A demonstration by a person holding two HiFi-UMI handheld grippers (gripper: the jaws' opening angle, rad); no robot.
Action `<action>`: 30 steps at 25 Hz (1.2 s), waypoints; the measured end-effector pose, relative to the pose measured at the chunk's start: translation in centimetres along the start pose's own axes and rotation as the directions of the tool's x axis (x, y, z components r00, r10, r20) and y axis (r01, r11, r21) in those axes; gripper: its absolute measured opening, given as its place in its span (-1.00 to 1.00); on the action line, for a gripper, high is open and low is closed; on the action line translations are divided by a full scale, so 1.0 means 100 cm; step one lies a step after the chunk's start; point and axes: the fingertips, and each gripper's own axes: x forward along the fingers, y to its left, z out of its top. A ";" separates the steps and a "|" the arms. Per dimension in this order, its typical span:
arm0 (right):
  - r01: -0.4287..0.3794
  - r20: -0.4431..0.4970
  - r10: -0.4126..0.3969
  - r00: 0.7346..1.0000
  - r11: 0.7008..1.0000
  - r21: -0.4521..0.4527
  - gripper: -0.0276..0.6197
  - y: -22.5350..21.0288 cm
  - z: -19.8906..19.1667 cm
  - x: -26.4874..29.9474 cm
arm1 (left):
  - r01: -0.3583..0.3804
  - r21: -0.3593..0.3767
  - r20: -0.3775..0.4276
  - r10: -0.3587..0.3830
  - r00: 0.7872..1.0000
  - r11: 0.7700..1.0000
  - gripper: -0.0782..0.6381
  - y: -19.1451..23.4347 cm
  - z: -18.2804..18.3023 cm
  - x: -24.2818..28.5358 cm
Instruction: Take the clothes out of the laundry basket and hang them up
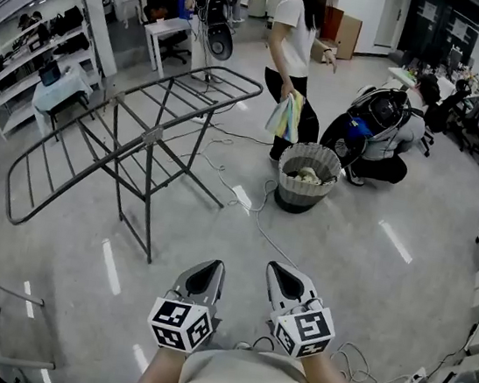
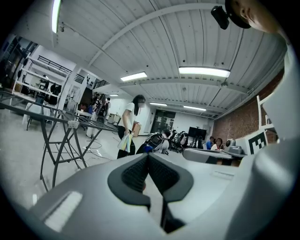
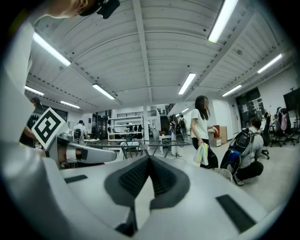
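1. Jaws: the left gripper (image 1: pixel 208 268) and the right gripper (image 1: pixel 286 277) are both sitting clenched, pads meeting and nothing between them. Both are hanging level, side by side, close to the operator's body.
2. Location: the clothes (image 1: pixel 305 174) are lying in the laundry basket (image 1: pixel 281 186), which is standing on the floor well ahead of the grippers. The drying rack (image 1: pixel 152 136) is standing open to the left, well apart from the basket.
3. Handling, my read: the fabric is looking light, soft and floppy, so it will be sagging and trailing once lifted, not fragile and not slippery. Pieces are probably tangling, so one lift may be dragging a second item up.
4. Grip, my read: pinching a raised fold at the top of the heap is looking best, then taking a second hold along an edge with the other gripper to spread it over a rack bar.
5. Look: a pale, crumpled heap, cream to off-white, sitting at about rim level in a round grey basket with a dark base. Individual garments are too small to separate.
6. Risk: a standing person (image 1: pixel 294 35) holding a cloth (image 1: pixel 285 117) and a crouching person (image 1: pixel 385 127) are crowding the basket, and a cable (image 1: pixel 256 202) is running across the approach path.
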 end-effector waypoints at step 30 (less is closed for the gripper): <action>0.105 -0.024 -0.102 0.994 0.987 0.124 0.22 -0.126 -0.019 0.059 | 0.110 0.051 -0.058 -0.107 0.993 0.993 0.16 0.019 -0.002 0.143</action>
